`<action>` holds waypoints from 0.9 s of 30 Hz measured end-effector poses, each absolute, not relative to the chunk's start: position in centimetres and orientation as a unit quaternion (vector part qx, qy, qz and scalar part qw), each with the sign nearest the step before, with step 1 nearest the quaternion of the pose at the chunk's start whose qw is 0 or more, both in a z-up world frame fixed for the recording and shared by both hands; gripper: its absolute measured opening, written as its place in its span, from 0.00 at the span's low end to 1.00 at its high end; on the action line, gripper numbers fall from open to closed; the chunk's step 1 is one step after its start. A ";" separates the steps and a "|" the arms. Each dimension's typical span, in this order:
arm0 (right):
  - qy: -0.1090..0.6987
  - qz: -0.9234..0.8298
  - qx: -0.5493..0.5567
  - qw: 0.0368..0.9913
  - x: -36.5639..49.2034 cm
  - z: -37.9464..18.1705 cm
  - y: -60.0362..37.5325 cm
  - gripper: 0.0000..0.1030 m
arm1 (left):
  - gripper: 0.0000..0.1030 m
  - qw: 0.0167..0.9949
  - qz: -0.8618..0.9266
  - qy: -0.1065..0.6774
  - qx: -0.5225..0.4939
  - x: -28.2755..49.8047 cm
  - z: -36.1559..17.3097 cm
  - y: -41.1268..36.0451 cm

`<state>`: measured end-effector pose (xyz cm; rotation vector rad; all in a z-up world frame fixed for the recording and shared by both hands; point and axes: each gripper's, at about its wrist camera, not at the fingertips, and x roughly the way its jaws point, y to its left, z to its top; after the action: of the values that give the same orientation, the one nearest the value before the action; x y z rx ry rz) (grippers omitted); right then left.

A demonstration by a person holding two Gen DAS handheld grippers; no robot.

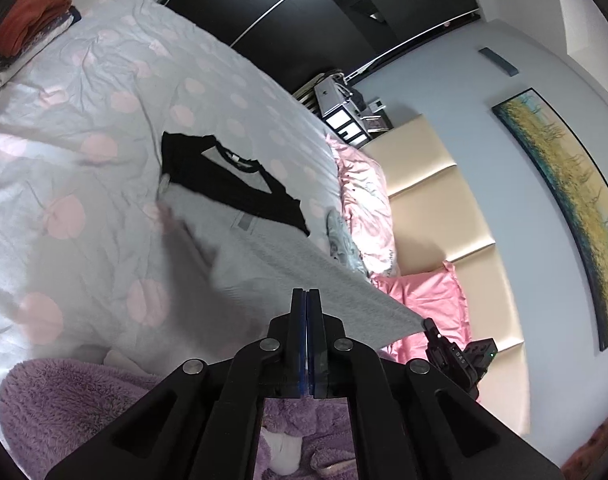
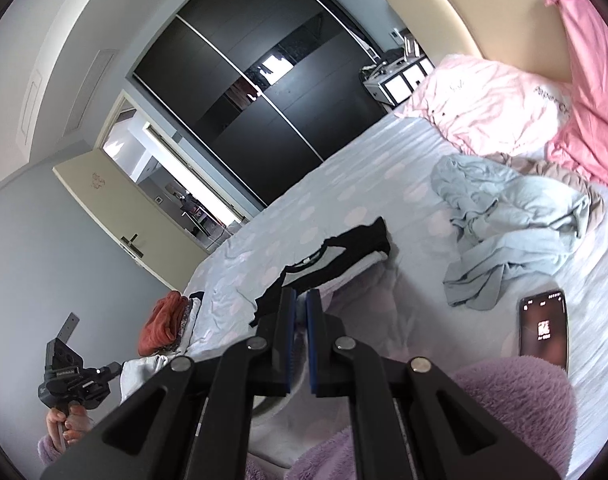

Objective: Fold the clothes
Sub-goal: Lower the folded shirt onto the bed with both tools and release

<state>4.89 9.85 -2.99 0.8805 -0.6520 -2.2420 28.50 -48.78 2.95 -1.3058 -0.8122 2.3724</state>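
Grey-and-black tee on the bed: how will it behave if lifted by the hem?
The tee looks floppy: its grey body stretches in a sagging sheet from the bedspread toward the right claw. Probably light, since a pinched edge seems to carry that span. The black sleeves lie flat and will likely drag and bunch rather than keep shape.

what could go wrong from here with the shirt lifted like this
1. The right gripper pinches the shirt only at its hem corner; the thin hold may slip and drop the fold.
2. I cannot tell whether the shut left gripper has the hem; if not, the fold goes skewed.
3. The phone and blue clothes lie near; a swinging hem could catch them.
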 end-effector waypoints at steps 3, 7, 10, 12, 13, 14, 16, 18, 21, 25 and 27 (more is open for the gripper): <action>-0.240 -0.848 0.348 0.320 4.1 -3.4 8.8 0.05 | 0.00 0.145 0.831 -0.270 -0.465 27.4 2.6 -48.7; -0.234 -0.840 0.373 0.317 3.0 -4.9 7.6 0.05 | 0.02 0.103 0.798 -0.230 -0.547 24.2 -1.2 -48.0; -0.232 -0.837 0.382 0.315 2.5 -5.7 7.3 0.05 | 0.13 0.079 0.752 -0.204 -0.622 21.9 -5.6 -46.8; -0.232 -0.839 0.381 0.312 2.3 -5.9 7.4 0.05 | 0.36 0.070 0.723 -0.192 -0.660 20.8 -8.4 -45.8; -0.232 -0.839 0.380 0.311 2.2 -5.9 7.5 0.05 | 0.45 0.067 0.709 -0.182 -0.678 20.3 -9.9 -45.0; -0.233 -0.840 0.379 0.310 2.1 -5.9 7.6 0.05 | 0.46 0.064 0.695 -0.170 -0.696 19.9 -11.4 -44.3; -0.234 -0.840 0.379 0.309 2.0 -6.0 7.7 0.05 | 0.46 0.058 0.663 -0.145 -0.732 19.2 -14.5 -42.6; -0.237 -0.838 0.382 0.309 1.8 -6.1 7.8 0.05 | 0.46 0.035 0.636 -0.133 -0.759 18.7 -17.3 -41.5; -0.241 -0.836 0.382 0.310 1.6 -6.2 7.9 0.05 | 0.46 0.000 0.592 -0.115 -0.798 18.1 -21.6 -39.9; -0.247 -0.834 0.380 0.314 1.4 -6.2 8.1 0.05 | 0.46 -0.041 0.550 -0.070 -0.831 18.0 -26.4 -38.6; -0.246 -0.835 0.379 0.314 1.4 -6.1 8.2 0.05 | 0.46 -0.057 0.543 -0.053 -0.836 18.2 -28.0 -38.4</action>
<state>1.43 8.17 -6.14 0.9979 -0.6490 -2.2020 18.24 -38.38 -27.96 -2.7269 -0.1724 1.7686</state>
